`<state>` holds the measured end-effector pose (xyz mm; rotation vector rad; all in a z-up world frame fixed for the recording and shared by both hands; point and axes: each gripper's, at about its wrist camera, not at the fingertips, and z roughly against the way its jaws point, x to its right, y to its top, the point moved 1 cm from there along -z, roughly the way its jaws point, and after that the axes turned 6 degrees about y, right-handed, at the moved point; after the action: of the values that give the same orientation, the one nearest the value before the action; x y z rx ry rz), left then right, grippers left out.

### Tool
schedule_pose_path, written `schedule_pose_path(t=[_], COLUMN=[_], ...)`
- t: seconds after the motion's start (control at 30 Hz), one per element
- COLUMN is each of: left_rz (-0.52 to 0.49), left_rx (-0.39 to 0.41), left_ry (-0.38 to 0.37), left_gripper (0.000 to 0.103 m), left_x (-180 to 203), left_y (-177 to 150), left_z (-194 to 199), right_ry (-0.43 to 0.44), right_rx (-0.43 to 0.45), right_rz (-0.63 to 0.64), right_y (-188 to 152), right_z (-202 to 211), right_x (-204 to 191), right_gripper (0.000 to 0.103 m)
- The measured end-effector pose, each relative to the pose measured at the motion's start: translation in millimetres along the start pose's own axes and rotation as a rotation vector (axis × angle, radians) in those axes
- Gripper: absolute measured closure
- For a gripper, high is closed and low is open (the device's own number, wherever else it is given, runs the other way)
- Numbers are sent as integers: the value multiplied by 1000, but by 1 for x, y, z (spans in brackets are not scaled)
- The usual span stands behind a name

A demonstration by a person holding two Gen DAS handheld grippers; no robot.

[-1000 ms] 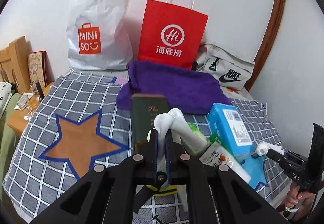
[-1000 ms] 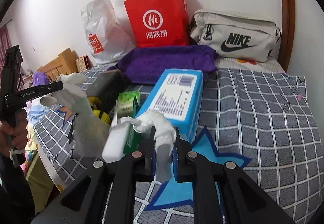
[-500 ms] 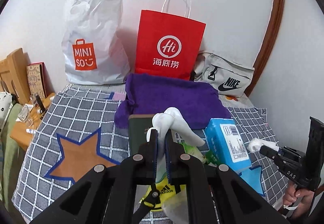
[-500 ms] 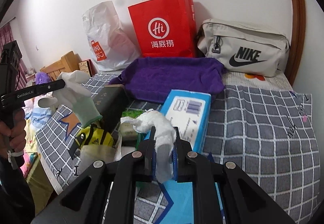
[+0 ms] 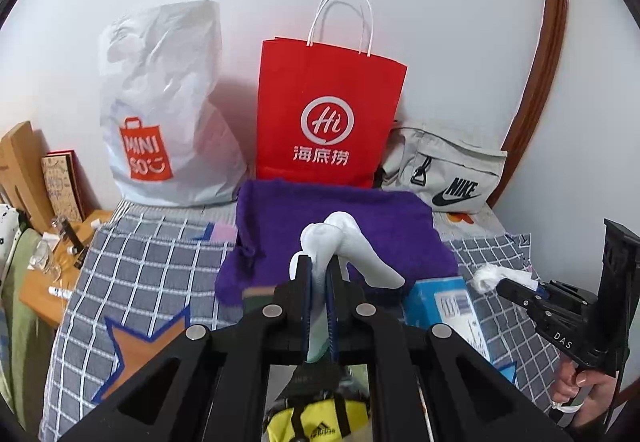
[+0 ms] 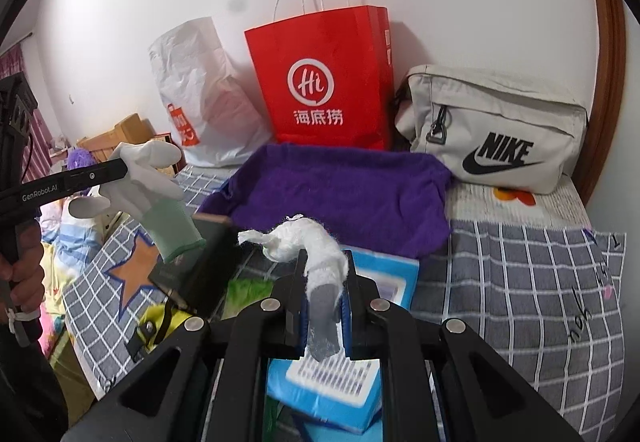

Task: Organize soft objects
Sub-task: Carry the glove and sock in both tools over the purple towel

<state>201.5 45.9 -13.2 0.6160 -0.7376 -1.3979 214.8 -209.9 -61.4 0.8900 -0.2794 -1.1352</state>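
My left gripper [image 5: 319,266] is shut on a white glove [image 5: 352,246] with a pale green cuff; the glove's fingers stick out past the jaws. The same glove [image 6: 150,182] hangs from the left gripper [image 6: 120,169] at the left of the right wrist view. My right gripper [image 6: 323,262] is shut on a crumpled white tissue wad [image 6: 304,240], seen also as a tissue wad [image 5: 494,276] held by the right gripper [image 5: 506,284] at the right of the left wrist view. Both are lifted above the bed, in front of a purple towel [image 5: 336,218], which shows as a purple towel [image 6: 352,194] too.
Against the wall stand a white MINISO plastic bag [image 5: 160,110], a red paper bag [image 5: 328,114] and a beige Nike bag [image 6: 496,130]. A blue tissue box [image 6: 360,382], a dark book [image 6: 200,274] and a yellow pouch [image 5: 320,422] lie on the checked bedspread [image 6: 520,282]. A wooden bedside table [image 5: 44,282] is left.
Both grippers have risen and pulled back from the pile on the bed, each still holding its item. The wall bags now sit lower and larger in view.
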Motion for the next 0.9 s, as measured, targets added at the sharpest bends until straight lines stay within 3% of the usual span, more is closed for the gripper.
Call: schedule_pose_path(t=[0.43,0.9], left_rz=[-7,10], left_rx=[-12,-83], left_ry=[-15,-29], left_gripper=[96,96], left_x=[2,4], left_y=[45,65], left_z=[-52,-125], right_ry=[-24,-35], right_rx=[4,-61], right_rz=[-2,-34], right_y=[52,73], right_z=[-46,-109], right_x=[31,75], right_gripper=[90,90])
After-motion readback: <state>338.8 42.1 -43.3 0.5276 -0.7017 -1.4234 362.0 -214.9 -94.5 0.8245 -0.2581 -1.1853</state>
